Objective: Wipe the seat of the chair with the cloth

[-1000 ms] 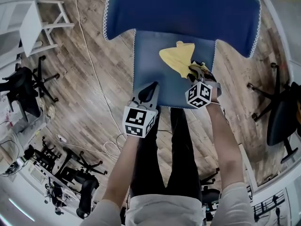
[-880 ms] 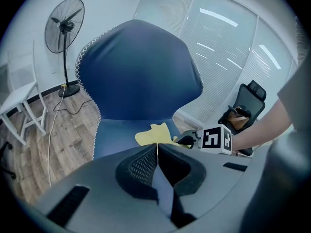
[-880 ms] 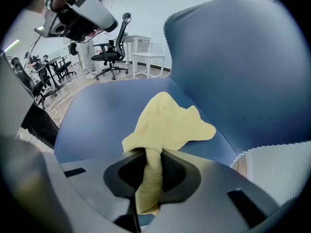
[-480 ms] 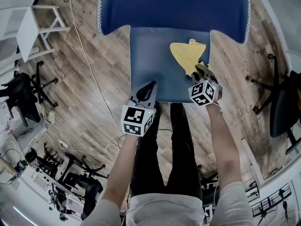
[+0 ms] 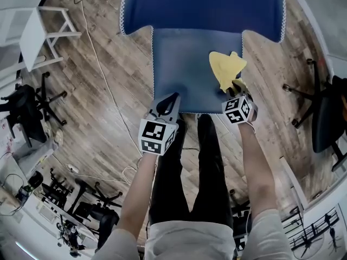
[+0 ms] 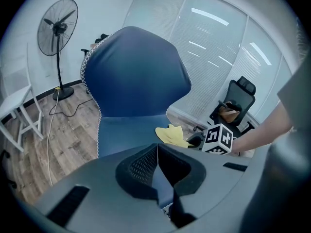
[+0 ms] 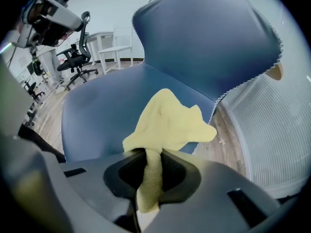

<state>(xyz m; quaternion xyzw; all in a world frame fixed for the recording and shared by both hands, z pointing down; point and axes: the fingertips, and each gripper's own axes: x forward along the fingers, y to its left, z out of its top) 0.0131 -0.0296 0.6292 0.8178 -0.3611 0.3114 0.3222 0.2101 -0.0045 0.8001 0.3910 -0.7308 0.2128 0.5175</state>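
Two grippers hang at the front edge of the blue seat [image 5: 181, 64]. The right gripper [image 5: 235, 86] is clamped on the near end of the cloth [image 5: 226, 68], and a pinched strip of it runs down between the jaws in the right gripper view; the left gripper [image 5: 168, 100] has its jaws pressed together with nothing between them, and hovers over the front edge just left of the middle.

From the pinch the cloth runs away from the person toward the backrest [image 5: 203, 4]; its long axis goes roughly front to back, leaning a little toward the seat's right edge; the free end fans out wide and ends in two short blunt points. It lies on the right front part of the seat, close to the right edge and short of the backrest; whether its outer lobe overhangs that edge I cannot tell.

All of the seat's left half and middle is bare, open right up to the backrest; a pale scalloped trim [image 5: 152, 64] marks its sides; wooden floor [image 5: 108, 91] lies to either side.

Pale yellow, soft and rumpled, the cloth is flat where it spreads and bunched into a rope where it is gripped.
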